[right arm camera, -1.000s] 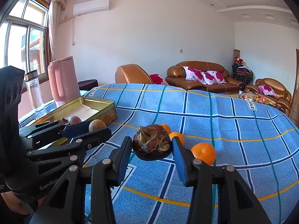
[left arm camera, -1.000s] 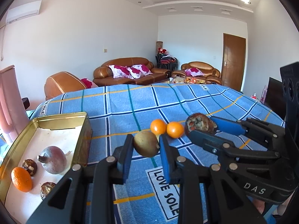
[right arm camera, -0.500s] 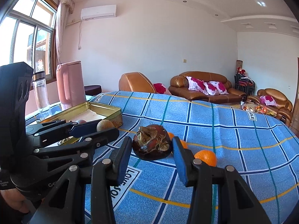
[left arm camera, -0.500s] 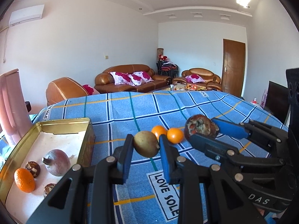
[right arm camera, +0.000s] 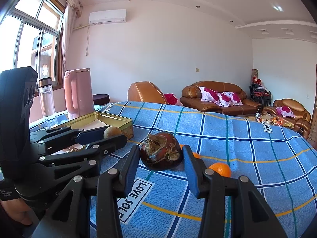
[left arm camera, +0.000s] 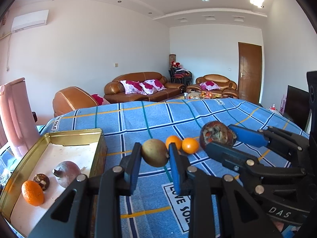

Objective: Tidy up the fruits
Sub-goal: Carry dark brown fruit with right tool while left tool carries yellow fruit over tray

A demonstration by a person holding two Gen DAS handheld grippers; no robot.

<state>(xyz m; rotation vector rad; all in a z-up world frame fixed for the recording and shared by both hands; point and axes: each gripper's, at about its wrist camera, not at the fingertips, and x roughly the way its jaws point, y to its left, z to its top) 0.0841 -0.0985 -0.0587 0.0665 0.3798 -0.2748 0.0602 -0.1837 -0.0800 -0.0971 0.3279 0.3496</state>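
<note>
My left gripper (left arm camera: 155, 156) is shut on a green-brown round fruit (left arm camera: 154, 152), held above the blue checked cloth. My right gripper (right arm camera: 161, 157) is shut on a dark maroon mangosteen (right arm camera: 161, 154) with dried sepals; in the left wrist view that mangosteen (left arm camera: 217, 135) and the right gripper (left arm camera: 221, 138) show to the right of the left one. Two oranges (left arm camera: 189, 145) lie on the cloth beyond the grippers; one orange (right arm camera: 220, 169) shows at the right. A gold tin tray (left arm camera: 75, 134) at the left holds an orange (left arm camera: 32, 192), a small mangosteen (left arm camera: 42, 181) and a reddish fruit (left arm camera: 68, 172).
A pink kettle (right arm camera: 78, 93) and a clear bottle (right arm camera: 46, 99) stand behind the tray by the window. The blue cloth (right arm camera: 247, 154) covers the whole table. Brown sofas (left arm camera: 138, 88) sit beyond the far edge. A hand (right arm camera: 13, 210) grips the left tool.
Both grippers keep their fruits and have tipped slightly upward, so the table and tray sit lower in both views. The fruits on the cloth have not moved.
</note>
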